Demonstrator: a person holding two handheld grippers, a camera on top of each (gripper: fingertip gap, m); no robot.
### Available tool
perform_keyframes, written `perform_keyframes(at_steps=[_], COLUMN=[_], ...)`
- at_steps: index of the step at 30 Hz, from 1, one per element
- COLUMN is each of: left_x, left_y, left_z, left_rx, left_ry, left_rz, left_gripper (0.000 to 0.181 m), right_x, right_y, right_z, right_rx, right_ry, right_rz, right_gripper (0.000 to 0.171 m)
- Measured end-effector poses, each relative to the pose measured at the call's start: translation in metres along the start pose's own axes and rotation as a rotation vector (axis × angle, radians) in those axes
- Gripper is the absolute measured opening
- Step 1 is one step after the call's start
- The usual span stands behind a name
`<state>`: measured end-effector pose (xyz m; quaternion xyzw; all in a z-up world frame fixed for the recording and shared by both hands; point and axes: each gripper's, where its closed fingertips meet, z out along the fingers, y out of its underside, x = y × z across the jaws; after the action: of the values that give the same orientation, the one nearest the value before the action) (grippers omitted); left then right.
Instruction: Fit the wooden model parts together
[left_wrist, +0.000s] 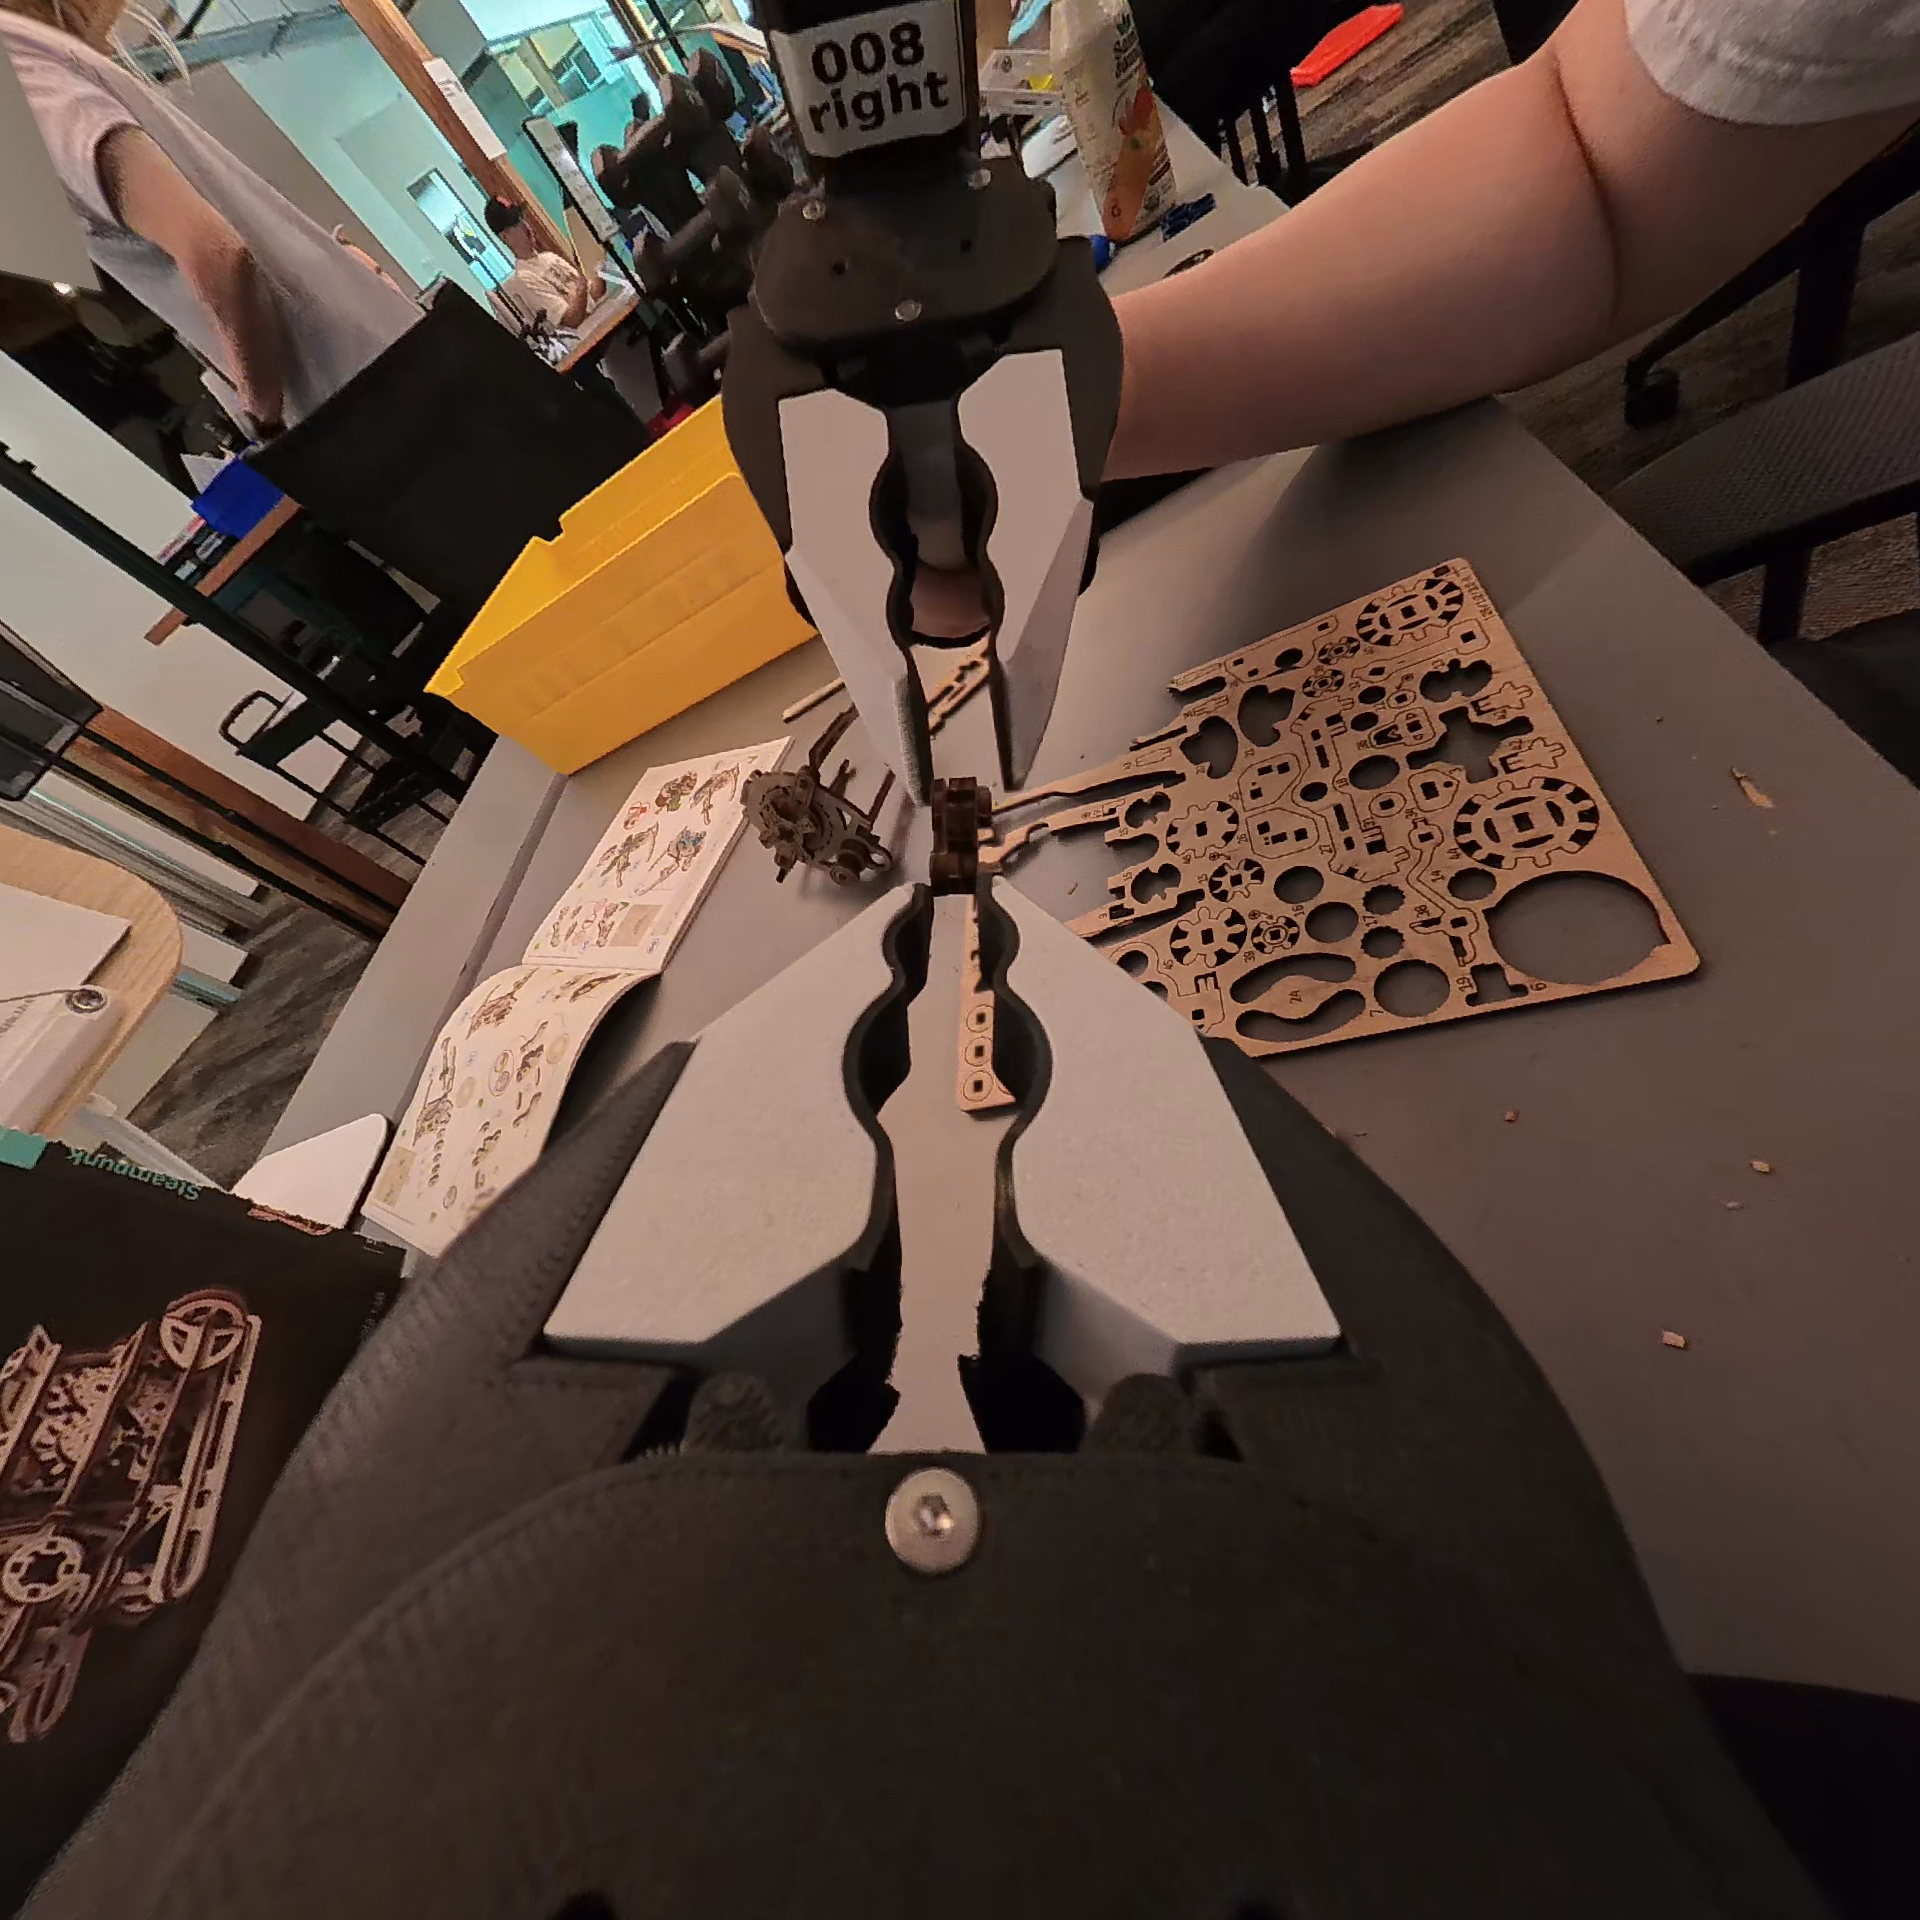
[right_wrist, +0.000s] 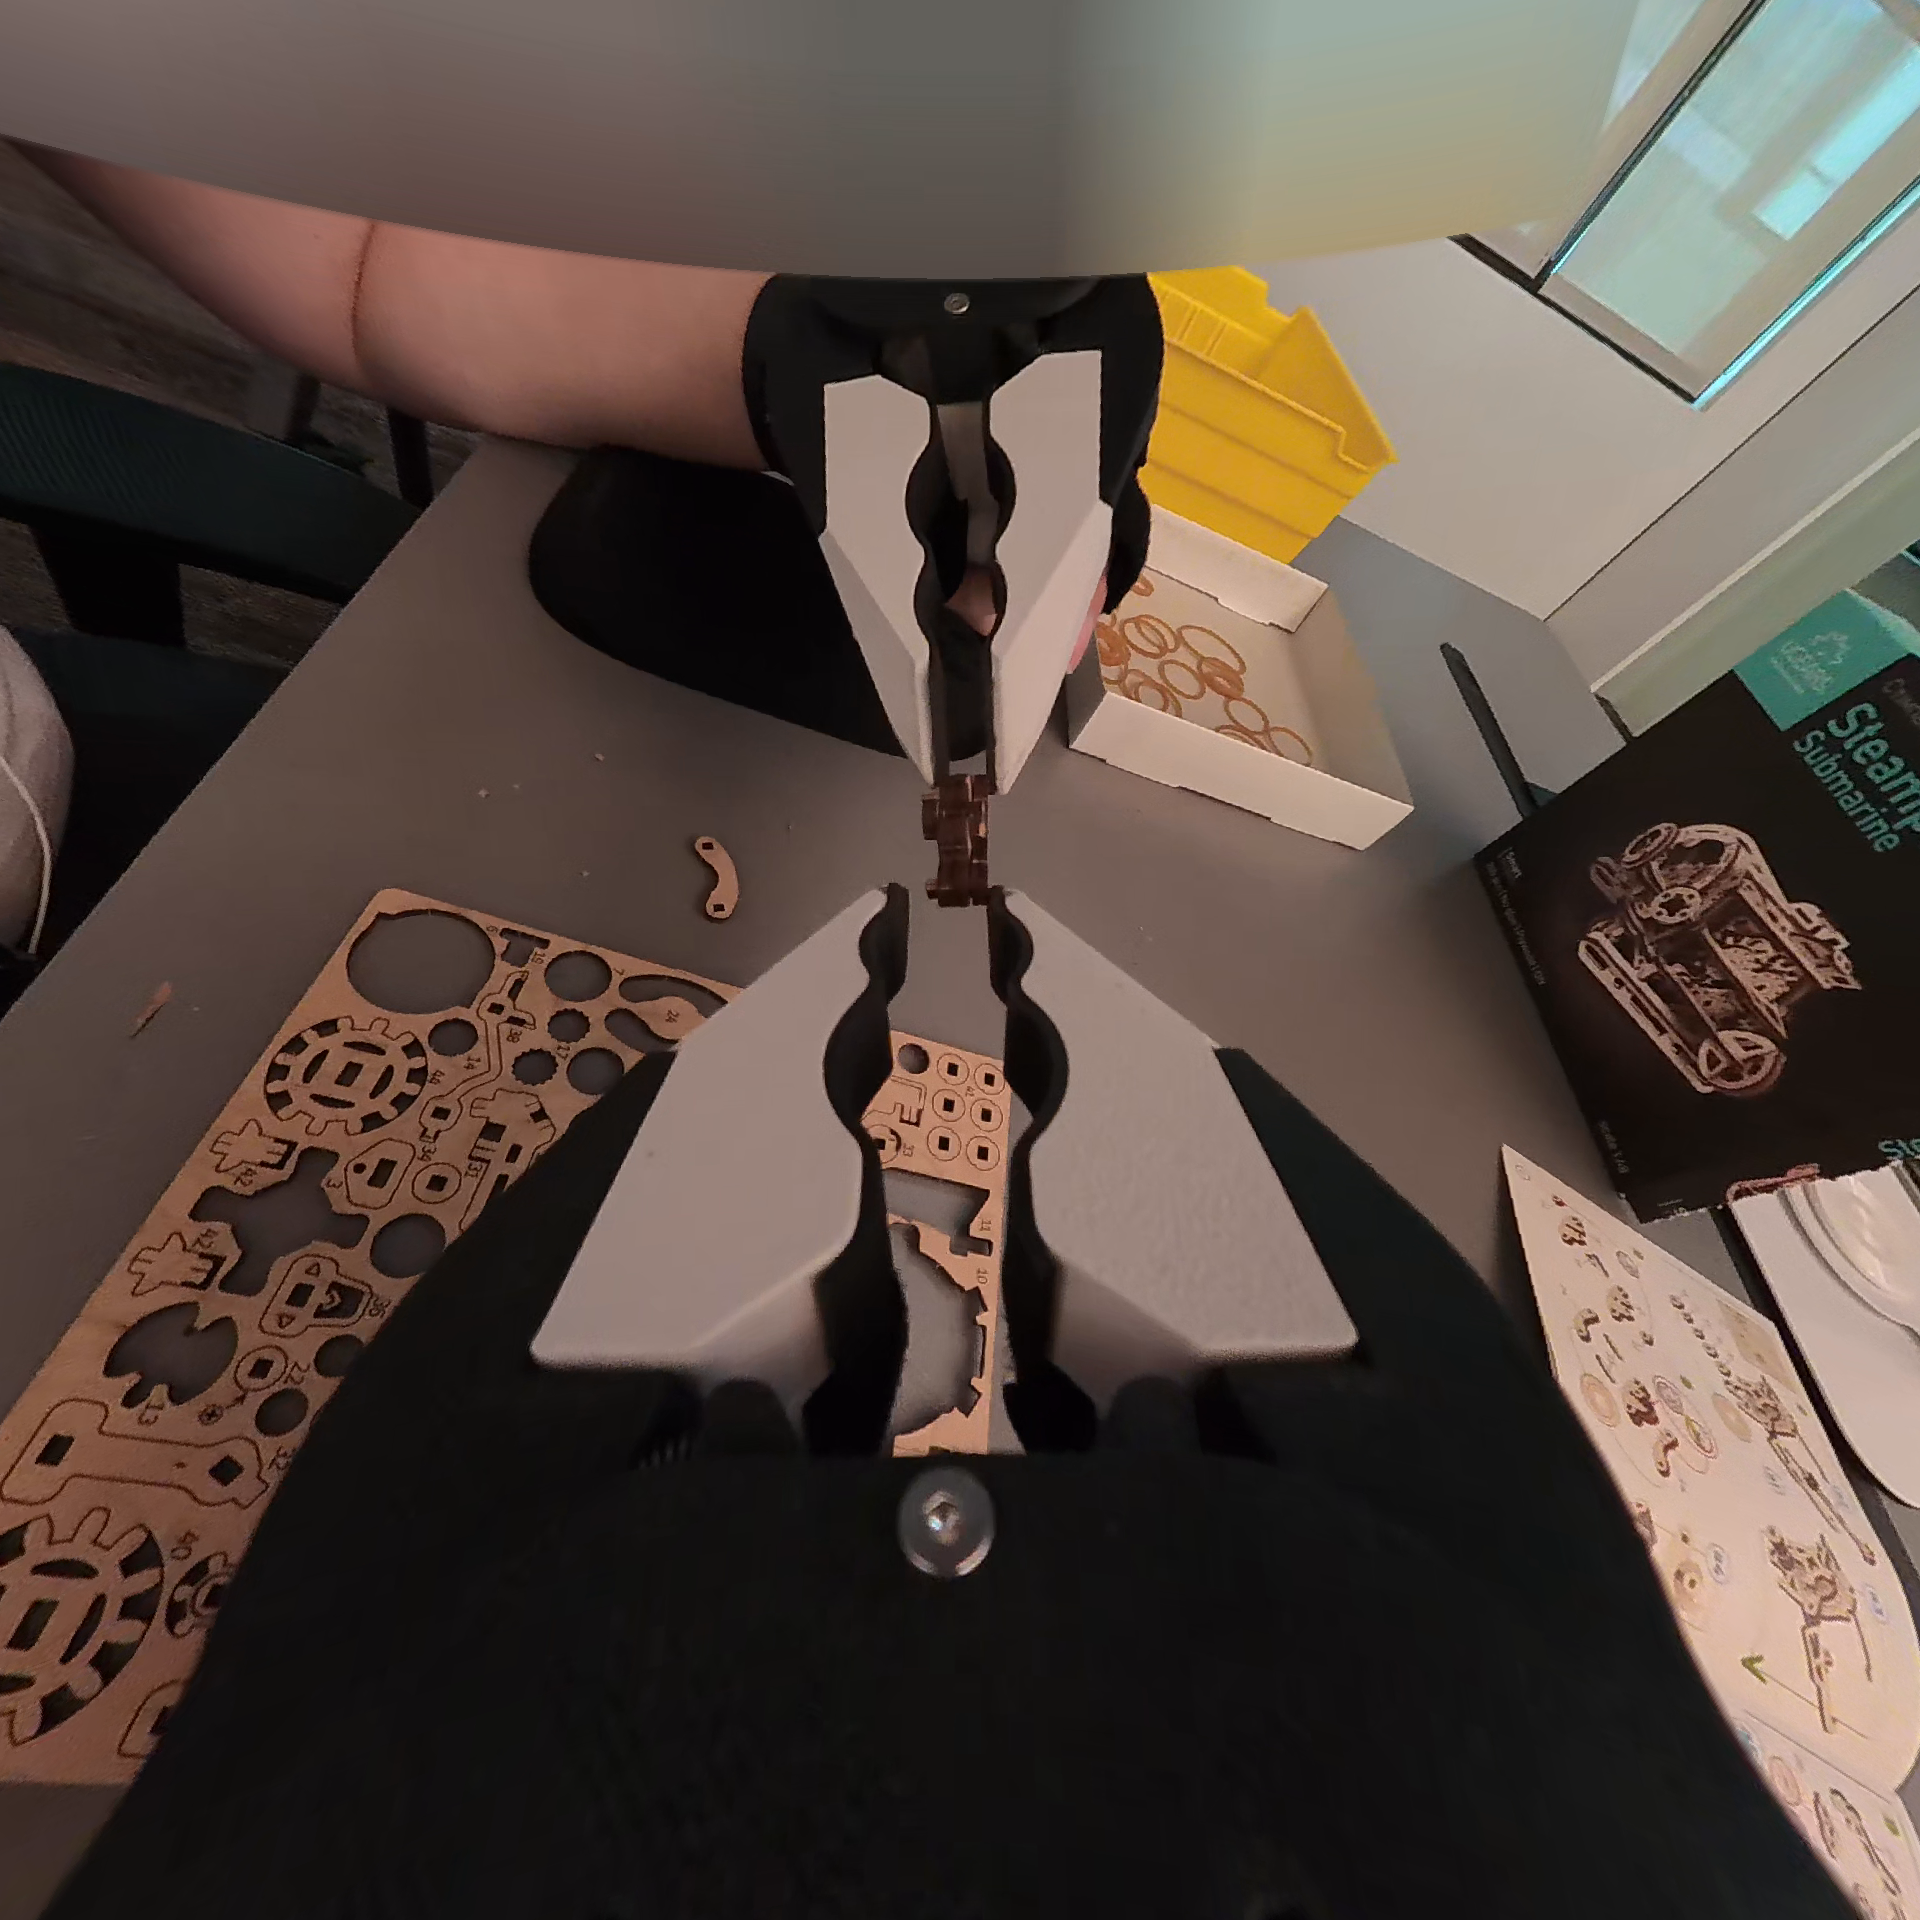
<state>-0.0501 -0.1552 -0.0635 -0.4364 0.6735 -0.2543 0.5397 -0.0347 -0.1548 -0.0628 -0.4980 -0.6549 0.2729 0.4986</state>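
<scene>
A small dark stacked wooden piece (left_wrist: 956, 836) hangs in the air between my two grippers, which face each other tip to tip. My left gripper (left_wrist: 953, 894) is shut on the near end of the piece. It shows from the front in the right wrist view (right_wrist: 966, 779), pinching the far end of the piece (right_wrist: 956, 842). My right gripper (right_wrist: 945, 899) is narrowly open, and its jaws straddle the other end with a small gap on one side. It also shows in the left wrist view (left_wrist: 961, 790).
On the grey table (left_wrist: 1558, 1195) lie a laser-cut wooden sheet (left_wrist: 1403, 831) with many parts punched out, a partly built model (left_wrist: 810, 821), an open instruction booklet (left_wrist: 623, 904), a holed wooden strip (left_wrist: 977, 1029), a curved loose part (right_wrist: 717, 878), yellow bins (left_wrist: 644, 623), a white tray of rubber bands (right_wrist: 1226, 707) and the black kit box (right_wrist: 1714, 935). The grippers are tip to tip, or close to it.
</scene>
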Motion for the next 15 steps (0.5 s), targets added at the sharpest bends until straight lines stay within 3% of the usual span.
perform_keyframes(at_steps=[7,15], left_x=[0.0023,0.0036], left_y=[-0.0010,-0.0011], left_z=[-0.0006,0.0008], left_rx=[-0.008,-0.001], left_ry=[-0.013,0.004], left_rz=[0.077,0.031], left_gripper=[0.007,0.007], right_x=[-0.0006,-0.0037], right_y=[-0.0018,0.0008], right_z=[-0.0007,0.0044], right_rx=[-0.007,-0.022], right_ry=[0.022,0.018], right_rz=[-0.060,-0.066], right_gripper=[0.013,0.014])
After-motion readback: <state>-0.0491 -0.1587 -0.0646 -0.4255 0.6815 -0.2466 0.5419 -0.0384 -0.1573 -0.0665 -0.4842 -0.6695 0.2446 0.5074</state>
